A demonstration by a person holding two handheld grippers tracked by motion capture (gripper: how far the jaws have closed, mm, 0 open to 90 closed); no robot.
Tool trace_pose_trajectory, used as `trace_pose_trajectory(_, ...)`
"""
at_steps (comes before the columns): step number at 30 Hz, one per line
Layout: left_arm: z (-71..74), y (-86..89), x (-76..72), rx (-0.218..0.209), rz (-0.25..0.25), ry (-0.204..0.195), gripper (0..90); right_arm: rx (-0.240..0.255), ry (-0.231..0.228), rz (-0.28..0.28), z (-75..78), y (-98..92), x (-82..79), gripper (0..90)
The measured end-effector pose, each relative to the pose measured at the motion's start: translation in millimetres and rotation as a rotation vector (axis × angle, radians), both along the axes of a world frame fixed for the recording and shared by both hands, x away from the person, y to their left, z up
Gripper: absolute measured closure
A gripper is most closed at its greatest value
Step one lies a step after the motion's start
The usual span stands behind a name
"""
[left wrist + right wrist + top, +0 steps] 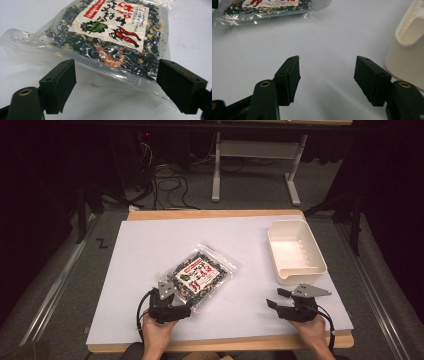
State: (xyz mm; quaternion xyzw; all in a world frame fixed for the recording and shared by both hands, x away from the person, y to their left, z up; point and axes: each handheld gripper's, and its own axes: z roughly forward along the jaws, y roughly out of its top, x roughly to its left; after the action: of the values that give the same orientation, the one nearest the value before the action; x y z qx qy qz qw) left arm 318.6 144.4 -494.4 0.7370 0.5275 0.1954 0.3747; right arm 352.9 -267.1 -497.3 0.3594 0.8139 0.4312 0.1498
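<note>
- Clear crinkly snack bag (110, 37) lies mid-frame, its sealed edge between my left gripper (115, 85) fingers, released
- I'd close squarely on that seam
- Right gripper (327, 77) released, lower right, beside white bin (295, 251)

Glossy crinkled plastic packet (110, 32), matt cream plastic tub (296, 251)

Seaweed packet (110, 37) between spread jaws
</note>
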Motion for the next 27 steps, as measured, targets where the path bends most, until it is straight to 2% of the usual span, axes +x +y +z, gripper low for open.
trace_pose_trajectory(4, 1.1, 1.9, -1.8, -0.008, 0.013, -0.014, 16.7, 0.015, -0.001, 0.001, 1.7, -0.2, -2.1, 41.5)
trace_pose_trajectory(9, 0.0, 2.7, 1.0, -0.005, 0.019, -0.013, 16.5, 0.059, -0.008, -0.018, 7.5, -0.8, -1.8, 39.0)
trace_pose_trajectory(11, 0.3, 2.6, 2.2, -0.012, 0.017, -0.007, 16.4, 0.055, -0.031, -0.025, 9.4, -0.8, -2.2, 36.7)
trace_pose_trajectory(14, -0.8, 4.4, 6.4, -0.019, 0.026, 0.000, 16.4, 0.028, -0.002, -0.033, 13.0, -0.1, -2.1, 39.4)
trace_pose_trajectory(16, -1.3, 6.1, 7.1, -0.017, 0.035, -0.010, 16.5, 0.016, 0.007, -0.027, 13.3, 2.1, -1.2, 39.7)
trace_pose_trajectory(20, -1.3, 9.0, 8.0, -0.018, 0.041, -0.018, 16.5, -0.049, -0.012, -0.034, 14.3, 11.4, -1.7, 40.0)
trace_pose_trajectory(26, -2.0, 13.3, 13.5, -0.042, 0.059, -0.007, 16.1, -0.061, -0.019, -0.002, 16.6, 21.4, 1.3, 37.2)
trace_pose_trajectory(27, -2.4, 12.2, 14.5, -0.040, 0.060, -0.013, 15.9, -0.079, -0.020, 0.002, 17.1, 22.5, 2.1, 37.5)
